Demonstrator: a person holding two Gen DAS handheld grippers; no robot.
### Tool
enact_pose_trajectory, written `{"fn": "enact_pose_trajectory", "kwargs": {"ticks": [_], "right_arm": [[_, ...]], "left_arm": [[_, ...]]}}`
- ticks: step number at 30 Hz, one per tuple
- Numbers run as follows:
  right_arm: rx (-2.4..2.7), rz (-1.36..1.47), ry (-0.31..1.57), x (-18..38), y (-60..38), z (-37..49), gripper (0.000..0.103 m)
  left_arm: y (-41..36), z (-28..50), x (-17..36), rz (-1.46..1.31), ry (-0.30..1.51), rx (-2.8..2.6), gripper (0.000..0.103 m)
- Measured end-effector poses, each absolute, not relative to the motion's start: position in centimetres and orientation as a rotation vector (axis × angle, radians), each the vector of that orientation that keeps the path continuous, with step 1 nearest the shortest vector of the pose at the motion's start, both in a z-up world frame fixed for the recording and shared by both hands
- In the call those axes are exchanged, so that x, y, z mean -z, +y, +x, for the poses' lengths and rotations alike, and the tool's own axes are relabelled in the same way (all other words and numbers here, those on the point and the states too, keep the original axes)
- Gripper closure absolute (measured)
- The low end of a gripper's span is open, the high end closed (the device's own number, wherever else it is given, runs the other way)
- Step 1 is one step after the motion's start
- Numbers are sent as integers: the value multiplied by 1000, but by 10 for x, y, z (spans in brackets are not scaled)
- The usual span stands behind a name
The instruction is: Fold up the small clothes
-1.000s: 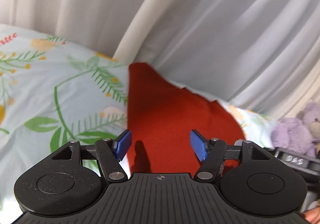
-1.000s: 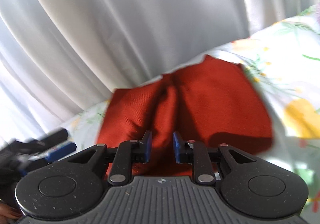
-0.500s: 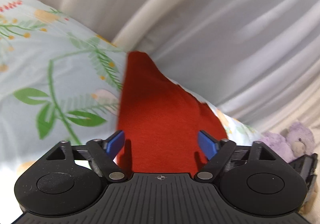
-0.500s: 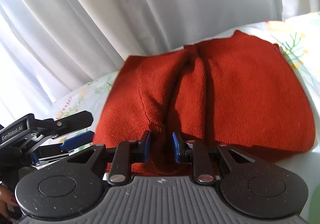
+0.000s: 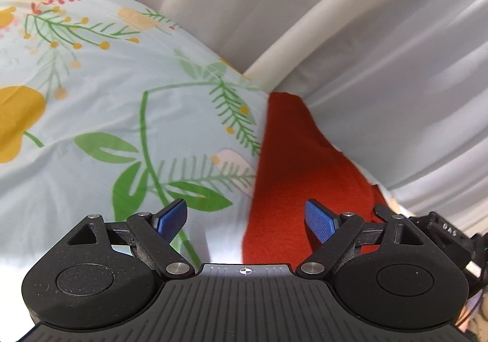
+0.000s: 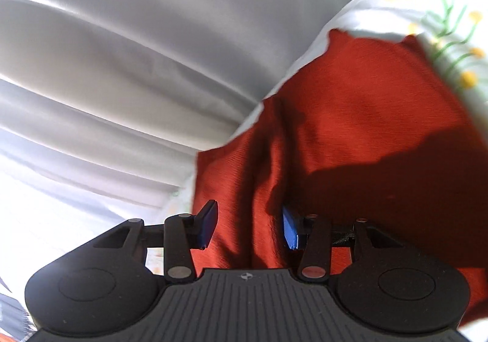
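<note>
A red knitted garment (image 5: 292, 171) lies on a floral bedsheet (image 5: 122, 92) close to the white curtain. In the right wrist view it fills the middle, with a raised fold running down it (image 6: 350, 134). My left gripper (image 5: 245, 220) is open and empty, hovering over the garment's left edge. My right gripper (image 6: 248, 224) is open, its blue pads either side of the fold without gripping it.
White curtains (image 5: 350, 22) hang right behind the garment in both views (image 6: 137, 52). The other gripper's black body (image 5: 442, 229) shows at the right edge of the left wrist view. The sheet stretches away to the left.
My right gripper was shut on the garment's fold and has opened, letting it go. The left gripper has shifted left, off the garment's middle to its left edge, and opened wider.
</note>
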State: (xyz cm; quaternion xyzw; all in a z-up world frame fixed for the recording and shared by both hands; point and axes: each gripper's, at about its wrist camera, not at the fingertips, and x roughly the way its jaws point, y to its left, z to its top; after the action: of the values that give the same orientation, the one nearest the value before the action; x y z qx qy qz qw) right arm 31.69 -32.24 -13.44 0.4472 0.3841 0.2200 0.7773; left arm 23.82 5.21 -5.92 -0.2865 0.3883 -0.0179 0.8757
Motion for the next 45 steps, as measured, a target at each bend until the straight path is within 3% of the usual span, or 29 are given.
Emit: {"fn": "enact_pose_trajectory", "kwargs": {"ticks": [7,12,16,21,28,32,35,39,41,43,44,45], "right_arm": [[-496,844,877,130,-289,340,58],[-354,450,795,102,-250,330,89],[-285,80,616,68,-223,301,93],[-153,-109,539,60,-240,280,94],[-72,-37,629,90,-280,282,90],[-216,371,695,84,-329,268,61],[-286,556,752,94,-347,255,60],[-311,572,752,96,-347,221,53],[-328,594,752,100,-348,207,53],[-349,589,751,106,-340,201,59],[-341,561,749,104,-336,200,76],[-330,531,746,101,-331,202,83]], "left_arm": [[51,239,65,-548,835,-8,14],[44,237,60,-535,840,19,14],[33,230,49,-488,829,70,13],[4,220,49,-382,834,147,12],[-15,203,50,-281,840,227,12],[-24,191,52,-242,847,269,10],[-37,187,59,-214,875,292,10],[-54,190,68,-182,867,282,10],[-59,197,73,-164,875,249,11],[-59,201,75,-176,878,217,11],[-57,203,76,-183,877,191,11],[-54,204,76,-183,872,162,11]]}}
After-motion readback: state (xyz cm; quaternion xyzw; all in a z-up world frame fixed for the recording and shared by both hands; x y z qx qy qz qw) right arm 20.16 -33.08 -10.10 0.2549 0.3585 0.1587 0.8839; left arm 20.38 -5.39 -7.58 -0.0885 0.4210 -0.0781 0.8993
